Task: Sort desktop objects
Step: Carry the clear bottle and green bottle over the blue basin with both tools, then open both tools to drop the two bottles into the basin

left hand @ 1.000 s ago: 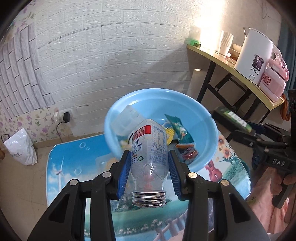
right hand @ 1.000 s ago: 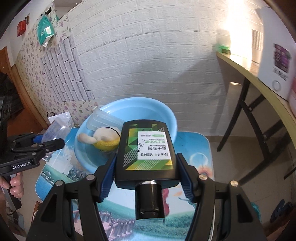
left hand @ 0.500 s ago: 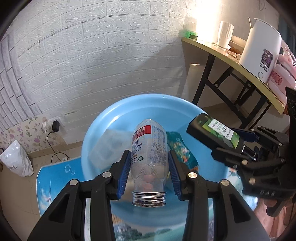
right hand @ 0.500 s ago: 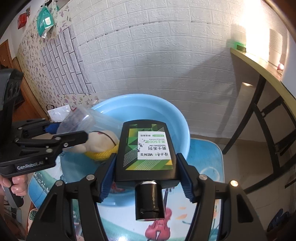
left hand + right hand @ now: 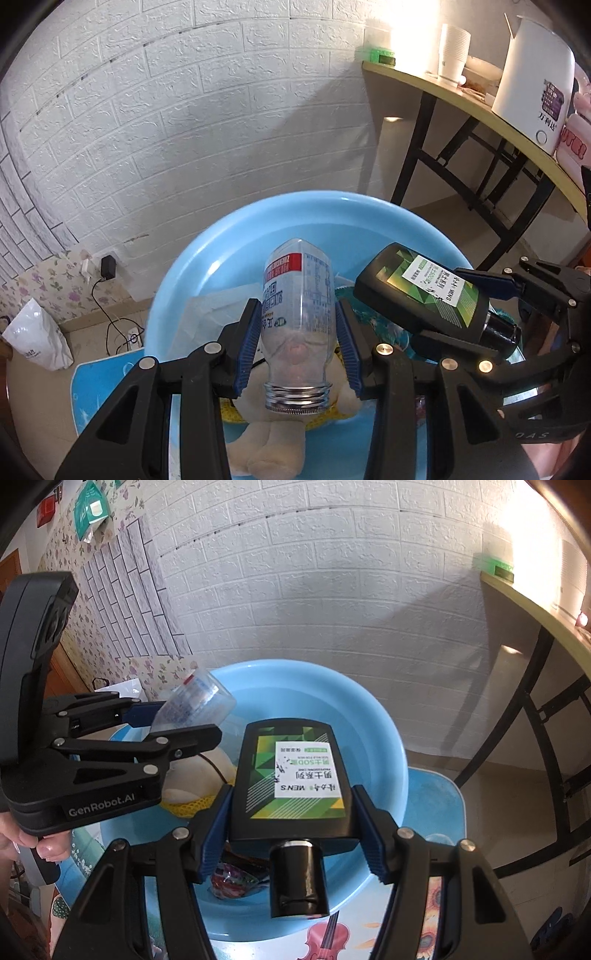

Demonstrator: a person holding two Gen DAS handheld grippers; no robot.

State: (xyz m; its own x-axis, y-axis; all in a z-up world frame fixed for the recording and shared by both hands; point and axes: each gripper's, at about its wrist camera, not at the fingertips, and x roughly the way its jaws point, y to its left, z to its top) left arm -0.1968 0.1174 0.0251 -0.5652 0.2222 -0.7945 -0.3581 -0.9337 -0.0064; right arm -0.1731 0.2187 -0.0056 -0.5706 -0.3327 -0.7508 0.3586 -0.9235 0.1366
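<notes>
My two claws crowd each other over the blue basin [image 5: 380, 738]. Basin's far half is bare, room to drop in there. Near half clogged w/ plush toy [image 5: 273, 439] & snack packet [image 5: 231, 884]. Wall [image 5: 221, 129] just behind.

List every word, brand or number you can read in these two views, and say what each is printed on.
"MEN'S", upside down: white label of the black bottle.
"GenRobot.AI": body of the left gripper.
"DAS", seen reversed: body of the right gripper.
Chinese characters, printing too blurred to quote: white kettle on the side table.
Red band and fine print, too small to read: clear bottle.
Print on the white bag by the wall: too small.
</notes>
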